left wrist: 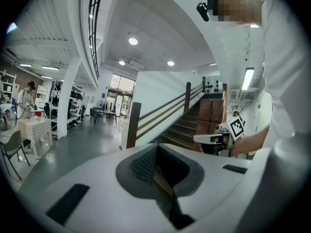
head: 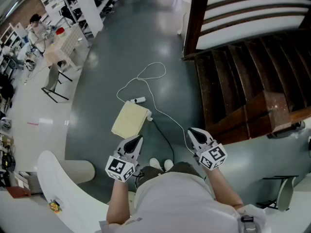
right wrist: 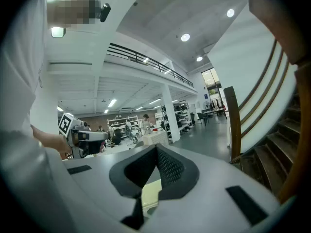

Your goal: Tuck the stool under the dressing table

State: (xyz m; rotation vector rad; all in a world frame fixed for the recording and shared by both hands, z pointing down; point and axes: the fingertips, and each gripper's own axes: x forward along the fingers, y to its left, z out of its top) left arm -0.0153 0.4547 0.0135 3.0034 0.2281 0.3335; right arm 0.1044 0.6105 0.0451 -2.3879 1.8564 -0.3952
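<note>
**A:** Head view, closest in: what shows?

**B:** The person's own torso and forearms, with the left gripper and the right gripper held out side by side above the grey floor. Both pairs of jaws are pressed together with nothing between them.

**A:** And the stool?

**B:** The stool, seen from above as a pale yellow square seat, stands on the floor just beyond the left gripper's tips. Neither gripper touches it. A curved white table sits low at the person's left, apart from the stool.

**A:** Further out?

**B:** A white cable loops across the floor past the stool. A dark wooden staircase rises on the right. Far off at the left, another person stands beside a desk and shelves.
</note>
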